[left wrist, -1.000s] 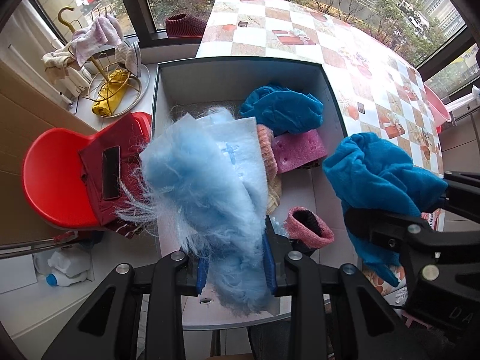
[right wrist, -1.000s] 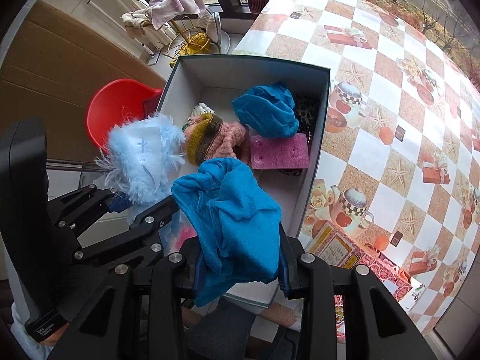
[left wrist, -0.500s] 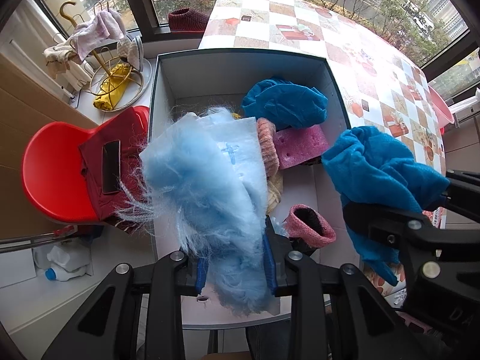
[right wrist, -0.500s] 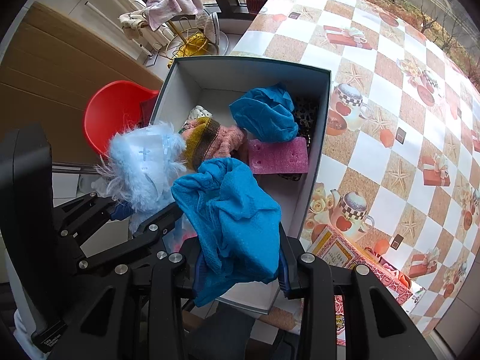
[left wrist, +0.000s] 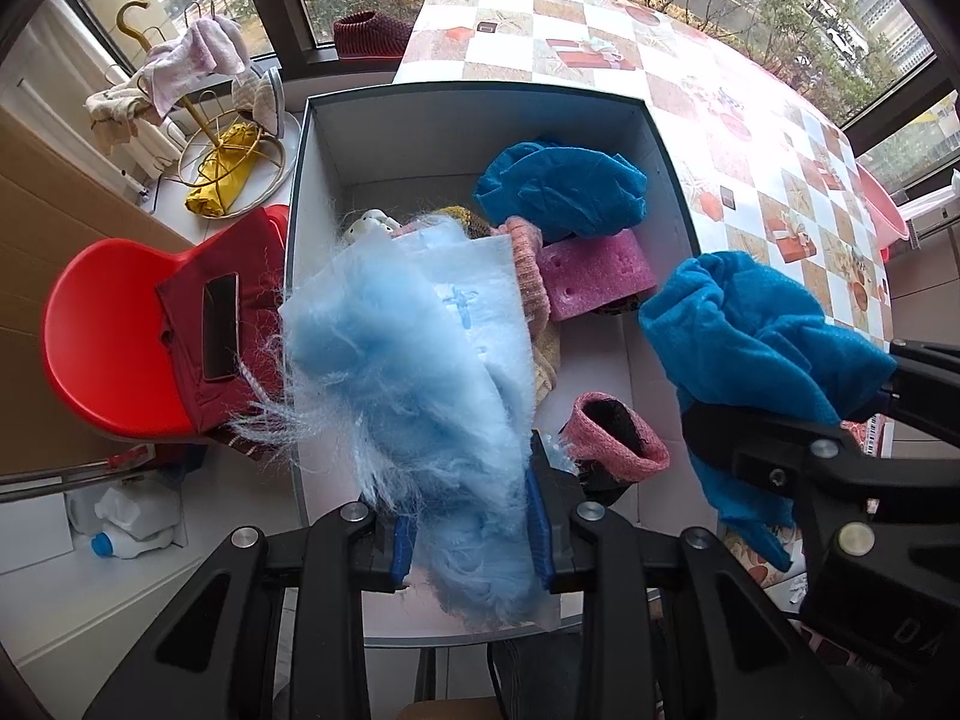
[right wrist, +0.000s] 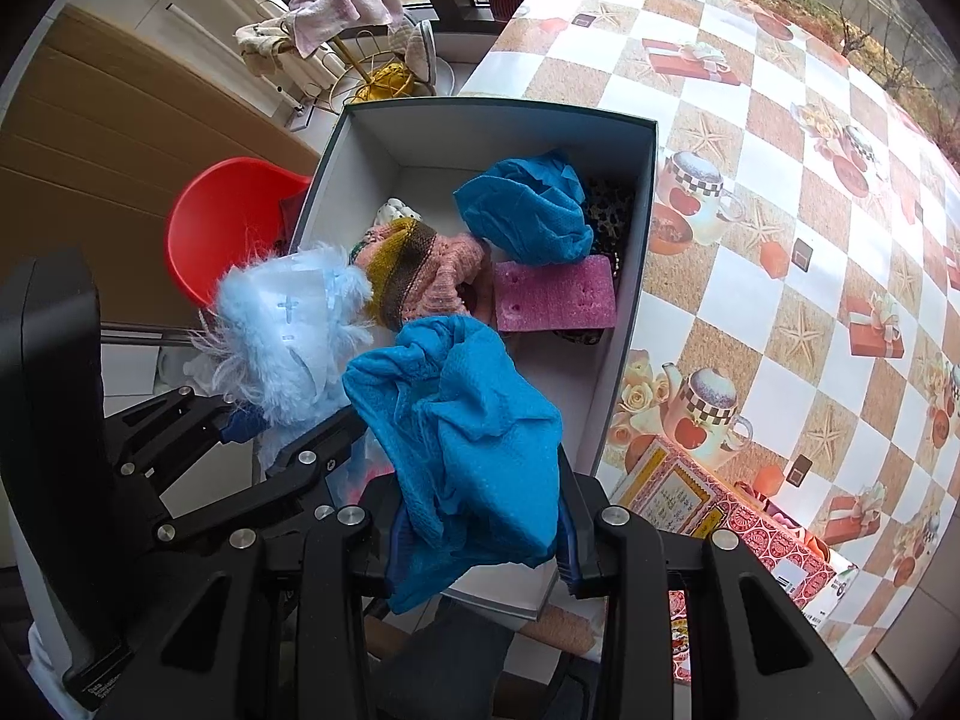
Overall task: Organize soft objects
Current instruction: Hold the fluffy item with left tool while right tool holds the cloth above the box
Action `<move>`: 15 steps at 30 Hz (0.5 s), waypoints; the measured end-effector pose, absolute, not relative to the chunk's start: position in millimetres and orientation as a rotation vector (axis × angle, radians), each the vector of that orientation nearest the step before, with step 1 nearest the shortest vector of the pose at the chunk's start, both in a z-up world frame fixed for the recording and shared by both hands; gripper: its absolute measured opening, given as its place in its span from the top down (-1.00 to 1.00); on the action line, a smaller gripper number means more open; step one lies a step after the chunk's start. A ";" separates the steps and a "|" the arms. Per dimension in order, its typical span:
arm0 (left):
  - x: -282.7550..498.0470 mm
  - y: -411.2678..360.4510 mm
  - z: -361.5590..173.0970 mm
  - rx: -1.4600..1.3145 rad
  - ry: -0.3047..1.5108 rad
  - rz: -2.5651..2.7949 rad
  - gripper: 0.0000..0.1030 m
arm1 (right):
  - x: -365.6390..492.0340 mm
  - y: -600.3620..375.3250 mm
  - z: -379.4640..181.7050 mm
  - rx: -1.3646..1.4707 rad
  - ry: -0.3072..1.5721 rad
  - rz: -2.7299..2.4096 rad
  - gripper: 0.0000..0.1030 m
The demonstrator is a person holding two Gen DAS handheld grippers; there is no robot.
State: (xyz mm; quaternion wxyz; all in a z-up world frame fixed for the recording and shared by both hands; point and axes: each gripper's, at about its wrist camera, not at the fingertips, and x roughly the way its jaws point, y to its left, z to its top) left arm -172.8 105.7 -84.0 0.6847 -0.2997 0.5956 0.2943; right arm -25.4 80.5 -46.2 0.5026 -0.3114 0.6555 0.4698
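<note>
Legible text is scarce. On the black plastic body of the right gripper, at the near right corner of the left wrist view, two raised capital letters read "D A" [left wrist: 912,639]; whatever follows is cut off at the frame edge.

A small white printed line runs along the near left edge of the black housing of the left gripper [right wrist: 99,683] in the right wrist view; the characters are too small to read.

The red patterned cardboard box with a yellow-bordered label [right wrist: 675,495], lying on the checked tablecloth to the near right, carries several lines of print, none legible.

The pale blue fluffy fabric piece with a white backing [right wrist: 288,315] bears a cross-shaped mark, not text.
</note>
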 end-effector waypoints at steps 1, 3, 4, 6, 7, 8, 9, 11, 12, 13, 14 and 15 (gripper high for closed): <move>-172.9 105.4 -84.1 -0.672 1.336 0.659 0.36 | -25.4 79.6 -46.4 -0.751 1.585 1.134 0.25; -173.4 104.3 -84.3 -0.673 1.339 0.659 0.36 | -25.5 78.8 -46.8 -0.751 1.585 1.134 0.25; -173.5 104.1 -84.8 -0.673 1.340 0.659 0.36 | -25.5 78.3 -47.2 -0.751 1.586 1.133 0.25; -173.8 102.9 -85.2 -0.676 1.341 0.658 0.36 | -26.0 77.5 -47.1 -0.751 1.588 1.133 0.25; -173.7 101.9 -85.4 -0.677 1.342 0.658 0.36 | -26.2 76.8 -47.3 -0.750 1.588 1.132 0.25; -173.9 101.4 -85.6 -0.678 1.343 0.656 0.36 | -26.2 76.7 -47.3 -0.751 1.588 1.132 0.25; -174.0 101.1 -85.9 -0.678 1.344 0.656 0.36 | -26.2 76.2 -47.4 -0.750 1.589 1.132 0.25; -174.4 100.3 -86.3 -0.678 1.346 0.656 0.36 | -26.5 76.1 -47.5 -0.750 1.588 1.132 0.25; -174.5 100.0 -86.7 -0.679 1.346 0.656 0.36 | -26.5 75.5 -47.4 -0.749 1.588 1.131 0.25; -174.8 99.6 -87.0 -0.680 1.347 0.656 0.36 | -26.6 75.1 -47.6 -0.749 1.588 1.131 0.25; -174.9 99.2 -87.2 -0.680 1.348 0.655 0.36 | -26.7 74.1 -47.9 -0.748 1.588 1.130 0.25; -174.9 99.0 -87.5 -0.681 1.348 0.655 0.36 | -26.8 73.4 -48.2 -0.749 1.588 1.129 0.25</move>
